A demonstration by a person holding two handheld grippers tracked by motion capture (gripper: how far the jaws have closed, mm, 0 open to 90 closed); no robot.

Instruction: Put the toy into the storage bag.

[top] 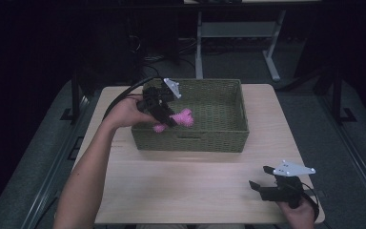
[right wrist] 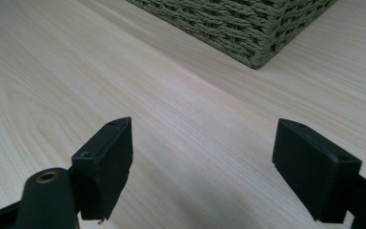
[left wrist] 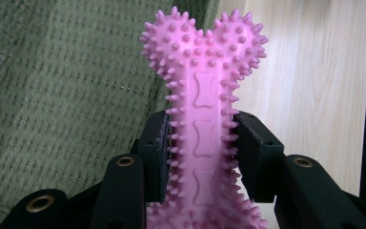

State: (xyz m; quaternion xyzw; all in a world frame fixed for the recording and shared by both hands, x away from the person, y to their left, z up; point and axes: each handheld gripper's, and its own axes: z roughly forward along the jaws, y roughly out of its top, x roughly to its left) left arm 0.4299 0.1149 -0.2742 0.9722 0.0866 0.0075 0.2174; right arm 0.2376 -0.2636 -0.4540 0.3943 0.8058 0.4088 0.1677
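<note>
The left gripper (top: 167, 116) squeezes a pink spiky bone toy (left wrist: 205, 114) over the near left edge of the green basket (top: 228, 136), maybe just inside. The right gripper (top: 262, 180) sits wide apart, holding nothing, over the wooden table (top: 181, 186).

My left gripper (top: 164, 114) covers the middle of the pink bone toy (top: 185, 118); in its own view the toy's lower end is cut off.
</note>
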